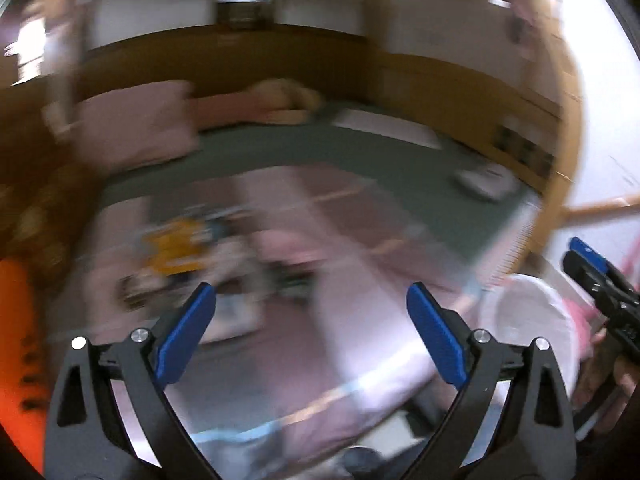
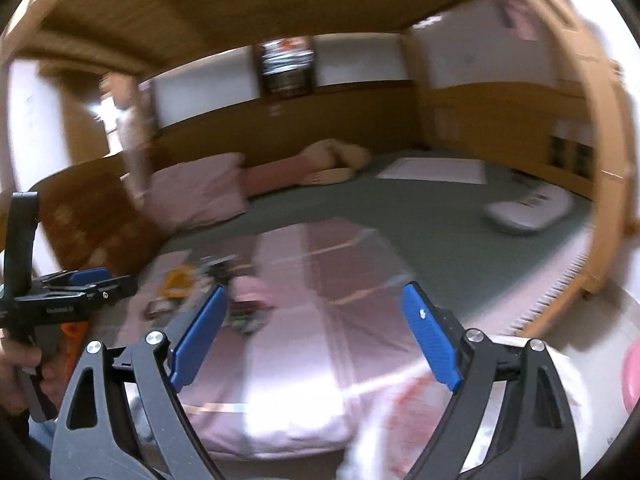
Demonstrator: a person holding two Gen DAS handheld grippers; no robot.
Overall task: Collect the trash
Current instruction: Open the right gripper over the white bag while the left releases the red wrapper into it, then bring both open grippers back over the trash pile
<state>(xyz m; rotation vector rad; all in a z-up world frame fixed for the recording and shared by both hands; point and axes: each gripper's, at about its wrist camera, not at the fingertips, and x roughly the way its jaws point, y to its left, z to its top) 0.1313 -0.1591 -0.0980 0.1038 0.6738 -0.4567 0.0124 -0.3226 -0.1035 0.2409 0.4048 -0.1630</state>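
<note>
Both my grippers, left (image 1: 311, 304) and right (image 2: 316, 306), stand wide open, gripping nothing. I count one blurred trash cluster (image 2: 208, 288) on the pink blanket (image 2: 304, 380), just beyond the left fingers. Two pillows (image 2: 200, 192) lie farther back on the grey mattress (image 2: 420, 220).

pink pillow (image 2: 200, 190), striped blanket (image 2: 304, 320), green mattress (image 2: 400, 216)

Blk left gripper (image 1: 310, 300), blue pads (image 1: 188, 334), silver screws
</note>
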